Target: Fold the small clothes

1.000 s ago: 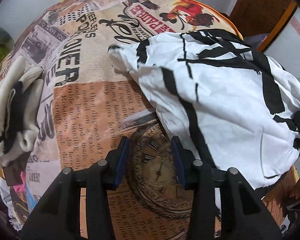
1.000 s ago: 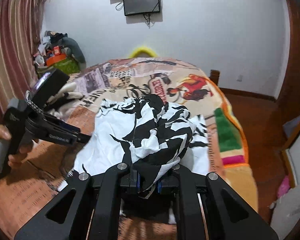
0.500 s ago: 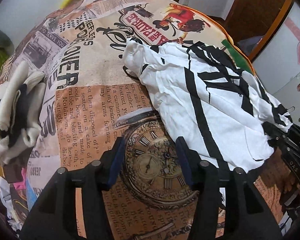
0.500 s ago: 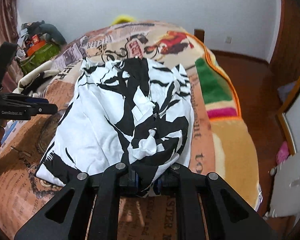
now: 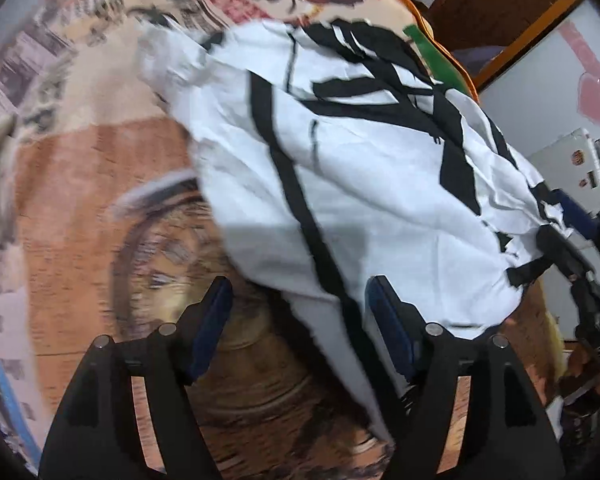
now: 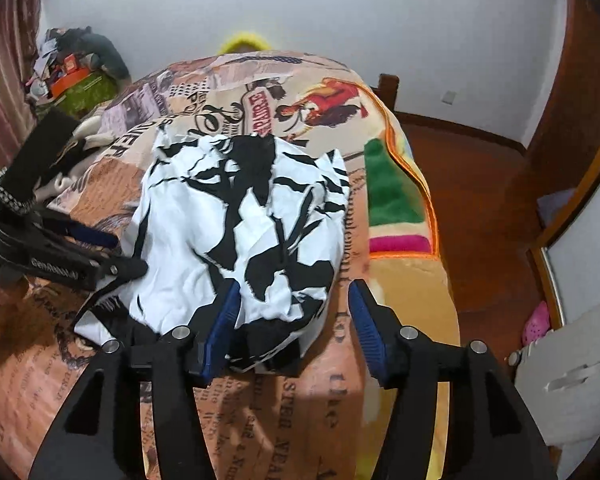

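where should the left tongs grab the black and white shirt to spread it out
Probably the near left corner of the black and white shirt, the hem flap lying between the open left tongs. Come in low from the near side: that edge lies loose on the printed blanket, the rest bunched.

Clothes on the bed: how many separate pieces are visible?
2. The black-and-white shirt lies crumpled in the middle of the blanket; a cream-and-black garment lies at its left edge, partly hidden. More may be hidden.
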